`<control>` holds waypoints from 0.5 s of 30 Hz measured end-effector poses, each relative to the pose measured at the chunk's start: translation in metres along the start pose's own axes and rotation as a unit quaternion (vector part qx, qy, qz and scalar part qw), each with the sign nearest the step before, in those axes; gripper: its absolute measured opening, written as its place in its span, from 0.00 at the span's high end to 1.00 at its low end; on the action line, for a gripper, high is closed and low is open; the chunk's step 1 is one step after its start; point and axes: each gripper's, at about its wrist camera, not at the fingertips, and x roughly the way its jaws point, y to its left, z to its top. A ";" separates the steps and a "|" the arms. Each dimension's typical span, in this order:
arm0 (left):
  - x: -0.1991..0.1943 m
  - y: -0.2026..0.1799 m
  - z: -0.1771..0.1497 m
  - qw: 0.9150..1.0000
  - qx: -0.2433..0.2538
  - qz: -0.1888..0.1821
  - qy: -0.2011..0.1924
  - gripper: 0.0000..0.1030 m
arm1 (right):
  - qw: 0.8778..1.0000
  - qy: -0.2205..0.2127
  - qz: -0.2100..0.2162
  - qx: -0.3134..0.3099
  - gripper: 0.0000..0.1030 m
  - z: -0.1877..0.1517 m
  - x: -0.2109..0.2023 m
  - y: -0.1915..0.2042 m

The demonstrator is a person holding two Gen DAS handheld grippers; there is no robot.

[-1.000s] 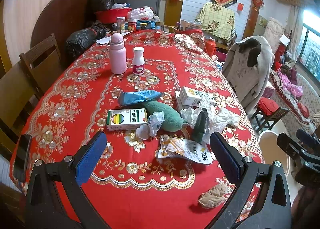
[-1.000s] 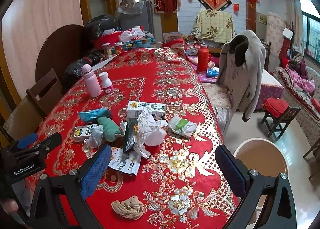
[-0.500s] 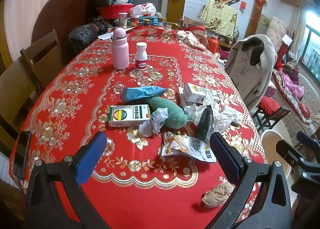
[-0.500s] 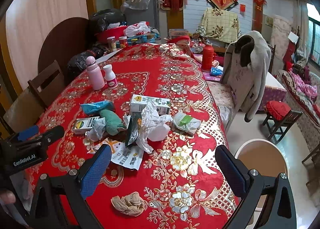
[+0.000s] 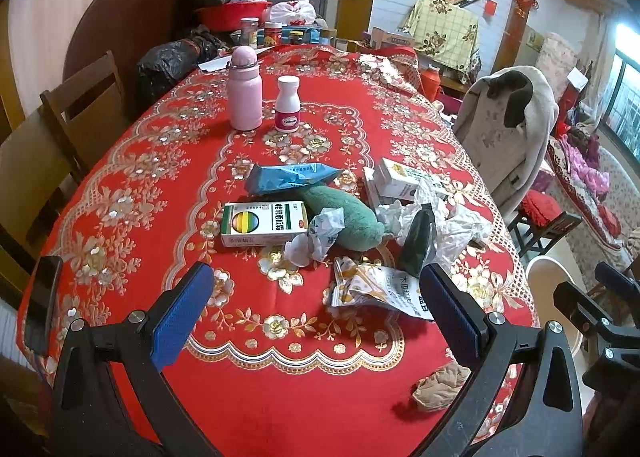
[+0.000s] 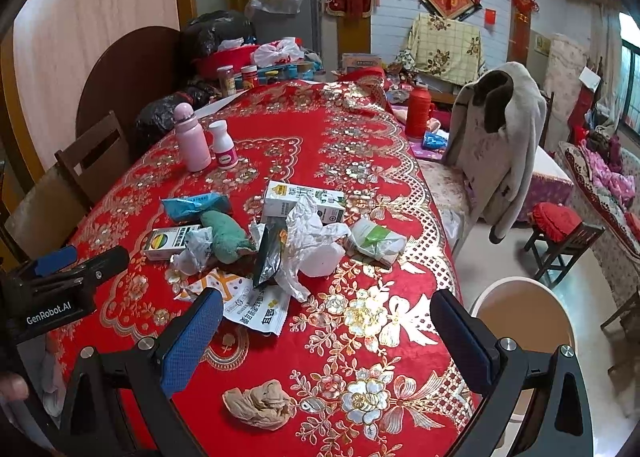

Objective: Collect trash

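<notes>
Trash lies in a pile on the red tablecloth (image 5: 160, 185): a green-and-white box (image 5: 264, 223), a blue wrapper (image 5: 292, 177), a green cloth lump (image 5: 348, 223), crumpled white paper (image 5: 452, 221), a dark foil pouch (image 5: 418, 235) and a printed flat packet (image 5: 380, 291). A crumpled tan wad (image 6: 258, 403) rests near the table's front edge. My left gripper (image 5: 316, 313) hangs open above the near table edge, short of the pile. Over the front right of the table my right gripper (image 6: 326, 337) is open too, the tan wad just below it. Neither holds anything.
A pink bottle (image 5: 245, 89) and a white pill bottle (image 5: 288, 103) stand farther back. Jars, a red basin and black bags crowd the far end. Wooden chairs (image 5: 80, 109) line the left side. A round beige bin (image 6: 524, 321) stands on the floor right of the table, beside a coat-draped chair (image 6: 496, 149).
Both grippers have drifted slightly forward toward the pile, so the trash looks a little nearer. Both stay open and nothing was picked up.
</notes>
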 end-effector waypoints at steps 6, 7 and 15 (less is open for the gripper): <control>0.001 0.002 0.000 1.000 0.001 0.001 0.003 0.01 | 1.000 0.009 0.003 -0.004 0.00 -0.002 0.004 0.002; 0.002 0.002 0.000 1.000 0.000 0.001 0.005 0.01 | 1.000 0.011 0.003 -0.005 0.00 -0.003 0.005 0.002; 0.008 0.007 -0.002 1.000 -0.003 0.003 0.013 0.01 | 0.999 0.037 0.017 -0.018 0.00 -0.010 0.016 0.007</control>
